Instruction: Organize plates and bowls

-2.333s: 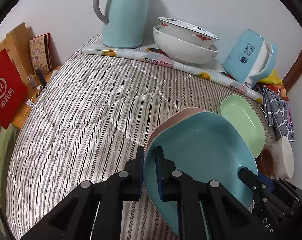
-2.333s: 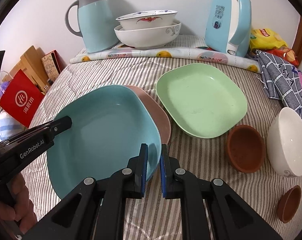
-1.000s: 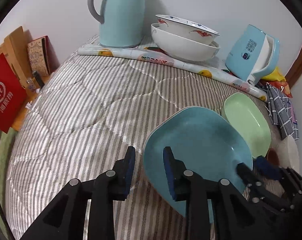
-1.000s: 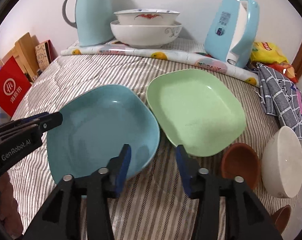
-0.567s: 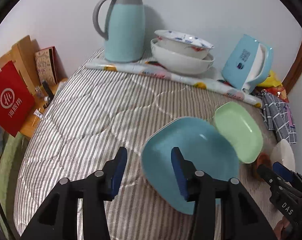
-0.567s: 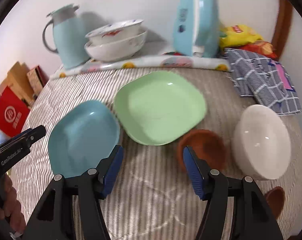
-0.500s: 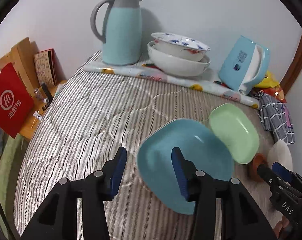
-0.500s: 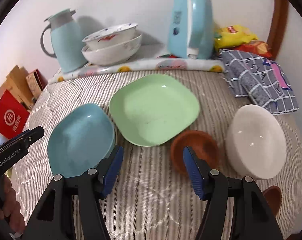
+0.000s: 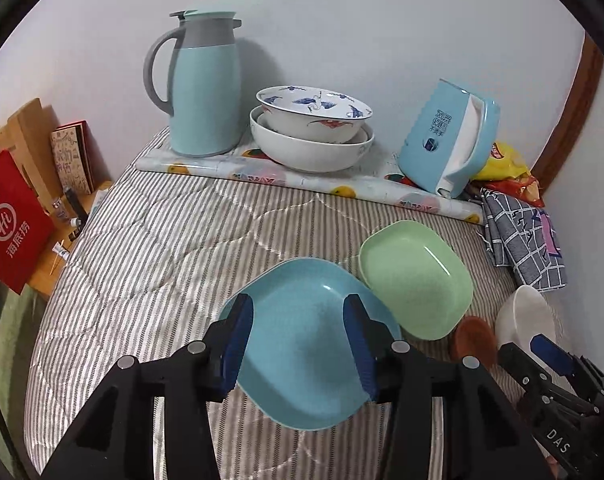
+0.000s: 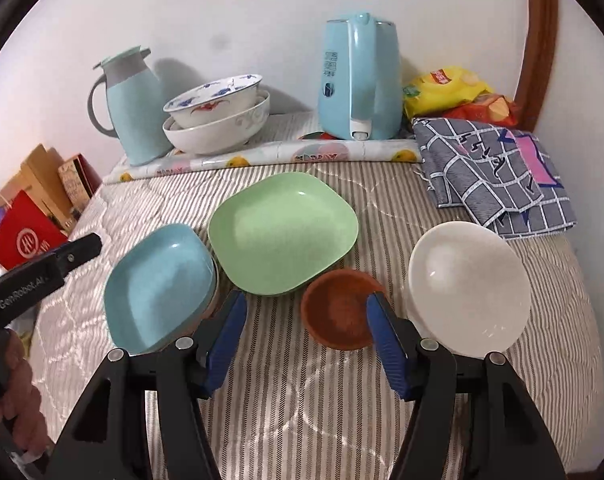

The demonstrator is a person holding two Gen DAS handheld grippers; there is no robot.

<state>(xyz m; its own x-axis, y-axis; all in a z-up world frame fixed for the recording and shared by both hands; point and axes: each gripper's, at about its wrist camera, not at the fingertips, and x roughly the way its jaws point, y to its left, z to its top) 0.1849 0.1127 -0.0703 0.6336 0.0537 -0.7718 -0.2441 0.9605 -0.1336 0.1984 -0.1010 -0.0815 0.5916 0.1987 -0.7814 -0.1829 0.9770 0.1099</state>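
Observation:
A blue plate (image 9: pixel 302 360) (image 10: pixel 158 286) lies on the striped quilt, stacked on a pink plate whose rim barely shows under it. A green plate (image 9: pixel 416 278) (image 10: pixel 282 232) lies just to its right. A small brown bowl (image 10: pixel 338 310) (image 9: pixel 472 340) and a white bowl (image 10: pixel 466 288) (image 9: pixel 522 316) sit right of that. My left gripper (image 9: pixel 296 350) is open and empty, hovering above the blue plate. My right gripper (image 10: pixel 306 344) is open and empty, in front of the green plate and the brown bowl.
At the back stand a blue thermos jug (image 9: pixel 204 84), two stacked white patterned bowls (image 9: pixel 312 128) and a blue kettle (image 10: pixel 358 76) on a rolled mat. A checked cloth (image 10: pixel 494 172) and snack bags (image 10: pixel 458 92) lie right. A red bag (image 9: pixel 10 220) and boxes stand left, off the bed.
Both grippers let go of the blue plate, which now rests on the pink plate. Both opened wide and pulled back and up; the right one swung right toward the bowls.

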